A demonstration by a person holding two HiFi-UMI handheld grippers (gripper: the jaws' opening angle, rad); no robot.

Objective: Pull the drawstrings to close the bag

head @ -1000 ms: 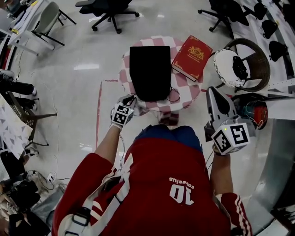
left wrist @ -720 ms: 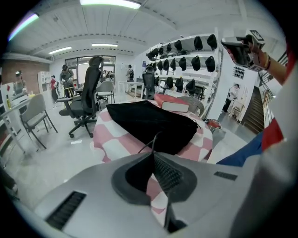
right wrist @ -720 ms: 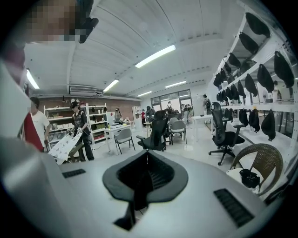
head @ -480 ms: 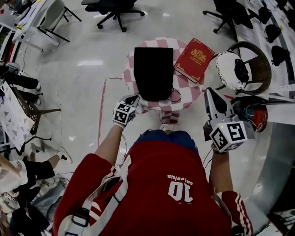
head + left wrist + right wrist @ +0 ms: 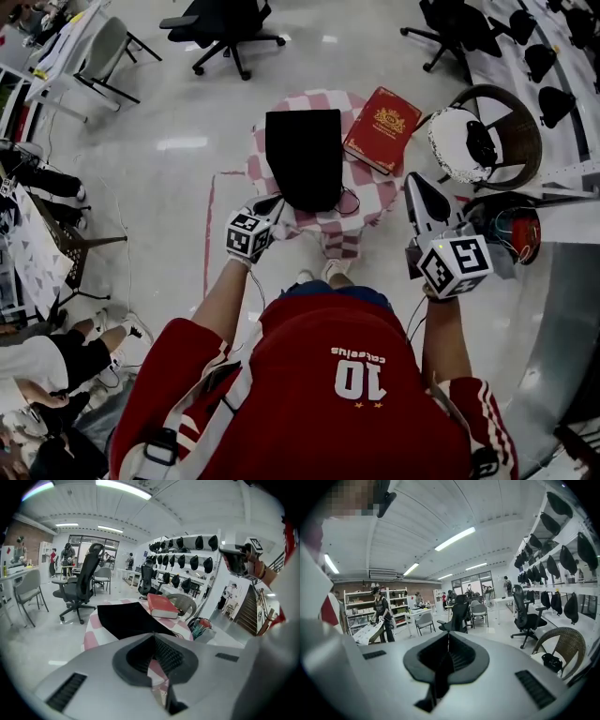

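Note:
A flat black drawstring bag (image 5: 303, 159) lies on a small round table with a pink and white checked cloth (image 5: 375, 192). One thin black cord (image 5: 352, 199) curls out at the bag's near right corner. My left gripper (image 5: 274, 202) hovers at the bag's near left corner with its jaws shut; I cannot make out a cord between them. In the left gripper view the shut left gripper (image 5: 153, 634) points over the bag (image 5: 126, 620). My right gripper (image 5: 417, 180) is raised to the right of the table, shut and empty. In its own view the right gripper (image 5: 448, 633) faces the room.
A red book (image 5: 382, 128) lies on the table's far right part. A wicker chair with a white cushion (image 5: 473, 141) stands to the right, and a red and teal object (image 5: 517, 230) is near my right gripper. Office chairs (image 5: 225, 23) stand beyond. Red tape (image 5: 207, 234) marks the floor.
My left gripper has lifted a little at the bag's near left corner. My right gripper has edged upward. People have come into view at the lower left.

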